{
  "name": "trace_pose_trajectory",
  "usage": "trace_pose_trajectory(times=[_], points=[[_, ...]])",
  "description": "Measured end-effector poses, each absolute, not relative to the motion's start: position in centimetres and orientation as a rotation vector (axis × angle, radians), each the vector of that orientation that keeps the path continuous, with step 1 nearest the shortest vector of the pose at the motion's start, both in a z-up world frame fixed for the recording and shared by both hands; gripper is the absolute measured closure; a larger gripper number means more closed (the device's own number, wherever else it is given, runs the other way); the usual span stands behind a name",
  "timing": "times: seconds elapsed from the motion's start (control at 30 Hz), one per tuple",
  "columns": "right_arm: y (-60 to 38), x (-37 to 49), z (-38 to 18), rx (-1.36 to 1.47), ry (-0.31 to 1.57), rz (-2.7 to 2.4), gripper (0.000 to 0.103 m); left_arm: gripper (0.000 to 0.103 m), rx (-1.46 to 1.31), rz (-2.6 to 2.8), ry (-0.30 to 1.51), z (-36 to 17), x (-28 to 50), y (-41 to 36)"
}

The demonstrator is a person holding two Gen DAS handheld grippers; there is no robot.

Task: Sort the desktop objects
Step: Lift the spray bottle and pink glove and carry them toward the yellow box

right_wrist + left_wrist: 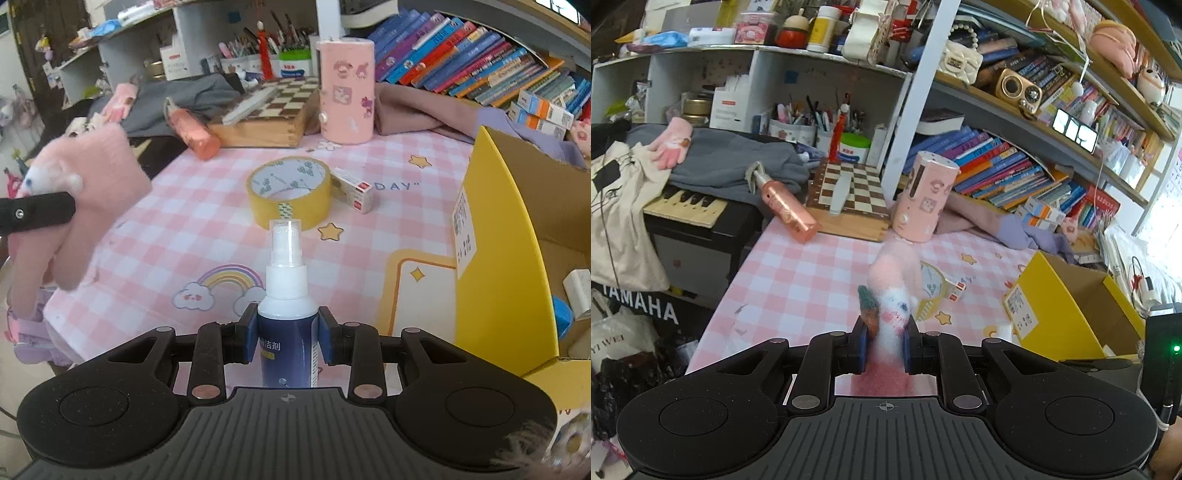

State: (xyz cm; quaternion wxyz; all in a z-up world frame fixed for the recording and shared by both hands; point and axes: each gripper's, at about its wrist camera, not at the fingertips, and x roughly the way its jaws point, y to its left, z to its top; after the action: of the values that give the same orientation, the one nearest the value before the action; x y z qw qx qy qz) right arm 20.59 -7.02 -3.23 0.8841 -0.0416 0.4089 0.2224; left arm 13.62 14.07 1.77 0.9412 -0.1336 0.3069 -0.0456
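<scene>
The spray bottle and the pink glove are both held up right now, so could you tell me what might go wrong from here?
The right gripper holds the spray bottle low on its smooth body; it could slip or tip on the way to the yellow box.

The left gripper pinches the pink glove at one spot only. Its loose fingers hang free and might drag across the tape roll or the small carton.

A cluttered home study or bedroom: crowded bookshelves [1015, 170], pen cups [798, 125], a pink checked tablecloth [207, 206], a Yamaha keyboard [687, 206].
</scene>
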Motion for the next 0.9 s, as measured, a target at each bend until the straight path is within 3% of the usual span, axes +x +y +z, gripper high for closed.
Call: trace_pose_trajectory(times=[0.9], points=[[-9.0,7.3,0.2,-0.015,0.834,0.501,0.073,0.086,-0.285,-0.232,0.681,1.7,3.9,12.5]])
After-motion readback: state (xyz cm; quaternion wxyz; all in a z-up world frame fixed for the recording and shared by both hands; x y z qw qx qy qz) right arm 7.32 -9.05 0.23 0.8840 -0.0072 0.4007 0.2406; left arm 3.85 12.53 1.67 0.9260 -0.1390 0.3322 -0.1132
